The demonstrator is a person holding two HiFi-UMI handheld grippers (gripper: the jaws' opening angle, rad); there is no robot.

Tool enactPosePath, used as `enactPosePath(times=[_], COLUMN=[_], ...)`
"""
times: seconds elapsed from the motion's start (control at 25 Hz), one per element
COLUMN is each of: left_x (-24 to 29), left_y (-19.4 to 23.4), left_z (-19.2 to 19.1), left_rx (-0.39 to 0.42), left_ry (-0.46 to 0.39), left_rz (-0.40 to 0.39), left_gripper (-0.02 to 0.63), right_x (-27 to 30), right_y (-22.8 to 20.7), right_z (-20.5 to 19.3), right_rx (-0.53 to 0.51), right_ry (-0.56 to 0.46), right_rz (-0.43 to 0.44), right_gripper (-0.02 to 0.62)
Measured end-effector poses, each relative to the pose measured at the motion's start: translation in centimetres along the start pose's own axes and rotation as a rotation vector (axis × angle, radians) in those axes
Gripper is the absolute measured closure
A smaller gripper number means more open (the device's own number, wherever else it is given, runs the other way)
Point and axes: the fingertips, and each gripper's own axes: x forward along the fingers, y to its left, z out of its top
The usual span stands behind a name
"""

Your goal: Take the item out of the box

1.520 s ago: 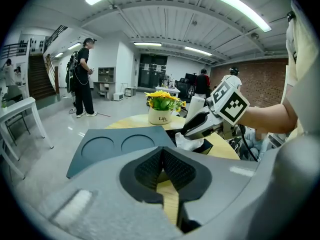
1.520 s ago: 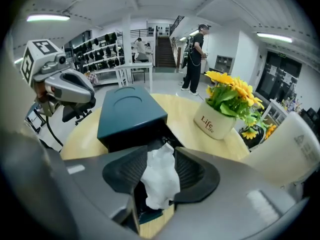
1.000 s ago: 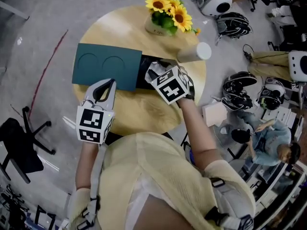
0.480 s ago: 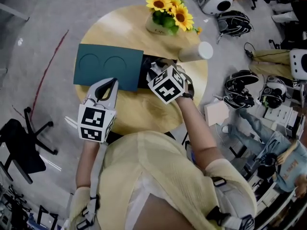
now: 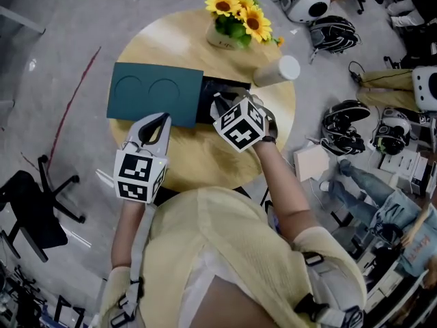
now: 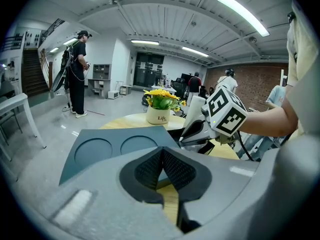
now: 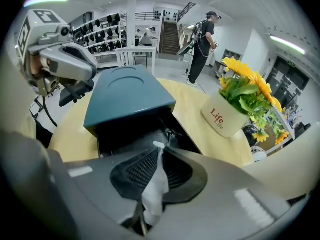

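The right gripper is being closed onto a white item (material unclear) in the box; withdrawal nearward is called for.

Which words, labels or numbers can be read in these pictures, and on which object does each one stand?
"Life": red print, the larger line on the white flower pot.
"Life": the same word again, smaller, just beneath it on the same pot.
The teal box shows no print on its lid.
Any signs in the room behind are too small to read.
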Motion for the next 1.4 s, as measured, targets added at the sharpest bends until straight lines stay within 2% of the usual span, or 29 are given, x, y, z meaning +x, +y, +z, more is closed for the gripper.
enactPosePath(times=[0.6, 1.0, 1.24, 1.4], left_x=[-2.6, -4.9, -5.6, -5.8], left_y=[-0.9, -1.5, -2.3, -2.7], left_z=[1.8, 3.2, 4.2, 4.6], left_rx=[-0.001, -0.007, -0.015, -0.016], left_ry=[-0.091, -0.17, -0.213, -0.228], left_rz=[0.075, 0.149, 0.155, 0.156], left_gripper=[0.601, 0.601, 0.601, 0.601], right_x=[-5.9, -11.3, -14.0, -15.2], right_y=[0.9, 1.7, 2.0, 1.9], right_z=[2.4, 4.3, 4.9, 4.6], right_rx=[-0.029, 0.002, 0.004, 0.056], right_ry=[-0.167, -0.343, -0.426, -0.472], right_rz=[-0.06, -0.059, -0.052, -0.033], right_gripper=[0.555, 0.555, 0.555, 0.555])
